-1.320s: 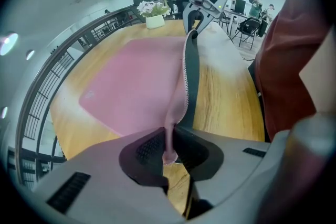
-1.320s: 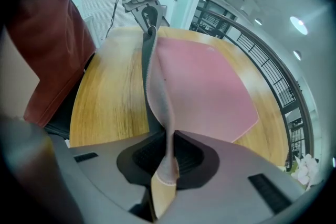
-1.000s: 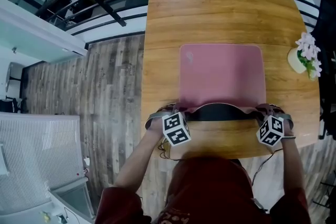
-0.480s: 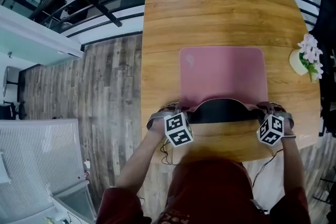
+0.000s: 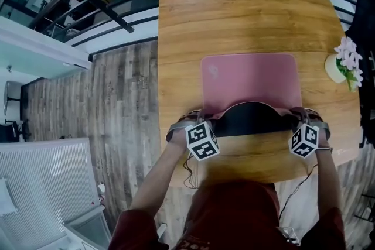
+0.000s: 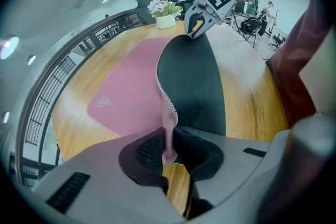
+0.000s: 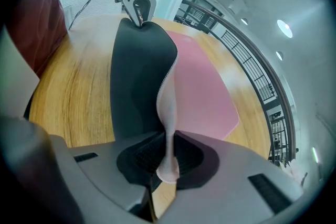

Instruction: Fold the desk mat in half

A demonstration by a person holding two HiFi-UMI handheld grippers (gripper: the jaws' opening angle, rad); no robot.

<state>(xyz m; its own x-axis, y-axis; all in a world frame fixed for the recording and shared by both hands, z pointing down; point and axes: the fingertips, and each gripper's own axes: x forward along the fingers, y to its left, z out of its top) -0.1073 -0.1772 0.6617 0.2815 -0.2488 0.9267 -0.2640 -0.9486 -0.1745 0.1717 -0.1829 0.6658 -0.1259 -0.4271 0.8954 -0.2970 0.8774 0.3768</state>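
Left claw (image 6: 168,150) and right claw (image 7: 167,161) each pinch a near corner of the pink desk mat (image 5: 252,80), its black underside raised off the worktop (image 5: 234,14).

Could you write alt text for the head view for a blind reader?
Seen from above, the left gripper and right gripper pinch the near corners of a pink desk mat, holding that edge up so its black underside shows, on a wooden table with potted flowers at right.

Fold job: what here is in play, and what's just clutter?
In play: pink desk mat, near edge lifted; left gripper and right gripper, each clamped on a near corner.
Just there: potted flowers, by the right edge of the wooden table.
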